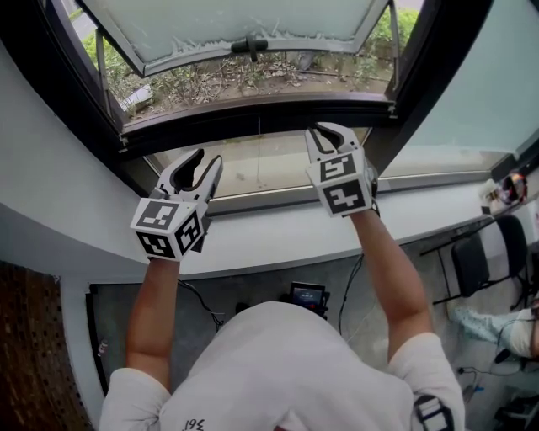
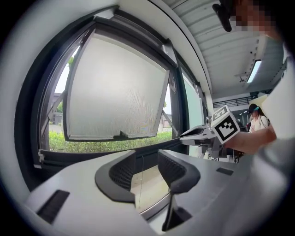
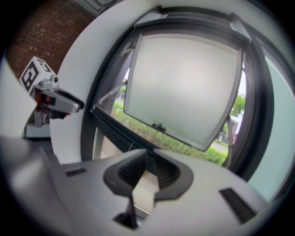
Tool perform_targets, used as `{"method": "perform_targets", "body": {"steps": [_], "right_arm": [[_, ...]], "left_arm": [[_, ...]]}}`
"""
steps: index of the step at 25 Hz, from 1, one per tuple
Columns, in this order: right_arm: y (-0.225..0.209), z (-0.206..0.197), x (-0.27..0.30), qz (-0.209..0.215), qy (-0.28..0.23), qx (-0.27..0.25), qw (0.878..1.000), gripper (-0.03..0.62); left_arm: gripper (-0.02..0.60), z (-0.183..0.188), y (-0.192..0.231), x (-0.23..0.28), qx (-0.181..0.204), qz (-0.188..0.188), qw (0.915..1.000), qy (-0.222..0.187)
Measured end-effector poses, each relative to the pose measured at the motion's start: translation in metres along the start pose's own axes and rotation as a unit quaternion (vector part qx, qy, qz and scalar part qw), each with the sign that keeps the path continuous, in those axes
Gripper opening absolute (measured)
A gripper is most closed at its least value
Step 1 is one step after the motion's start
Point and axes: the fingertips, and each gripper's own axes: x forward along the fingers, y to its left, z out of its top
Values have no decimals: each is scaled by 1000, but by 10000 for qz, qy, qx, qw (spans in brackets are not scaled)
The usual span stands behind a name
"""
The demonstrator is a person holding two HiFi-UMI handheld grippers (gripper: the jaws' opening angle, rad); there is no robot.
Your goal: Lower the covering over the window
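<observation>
**A:** Where are we in the task?

**B:** At the very start, we think. The covering shows in no view, so we judge it is rolled up above the frame. We see only a thin cord (image 1: 258, 151) hanging in front of the lower pane (image 1: 282, 172). It is between our two grippers and touches neither.

**A:** And the grippers?

**B:** The left gripper (image 1: 208, 160) has its jaws well apart. In its own view the cord appears through the gap, but the pads do not press on it. The right gripper (image 1: 324, 135) has its jaws close together with a narrow slit left, and nothing is in it.

**A:** What does the next move need?

**B:** We must bring one gripper around the cord, close on it and pull straight down. The cord is thin, so it may slip out of the pads.

**A:** And the room around us?

**B:** The sash (image 1: 244, 21) is tilted outward, with green plants (image 1: 210, 80) outside. Under our grippers runs a white sill (image 1: 253, 240). There is a brick wall (image 1: 34, 353) on the left and a black chair (image 1: 472, 261) on the right.
</observation>
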Motion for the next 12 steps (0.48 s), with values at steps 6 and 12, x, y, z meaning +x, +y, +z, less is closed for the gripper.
{"method": "perform_targets", "body": {"steps": [6, 12], "right_arm": [[13, -13, -13, 296, -83, 646, 9974, 60], [29, -30, -24, 566, -119, 978, 9935, 57]], "left_arm": [[160, -24, -13, -12, -504, 36, 9987, 24], [160, -49, -33, -24, -778, 4, 9968, 155]]}}
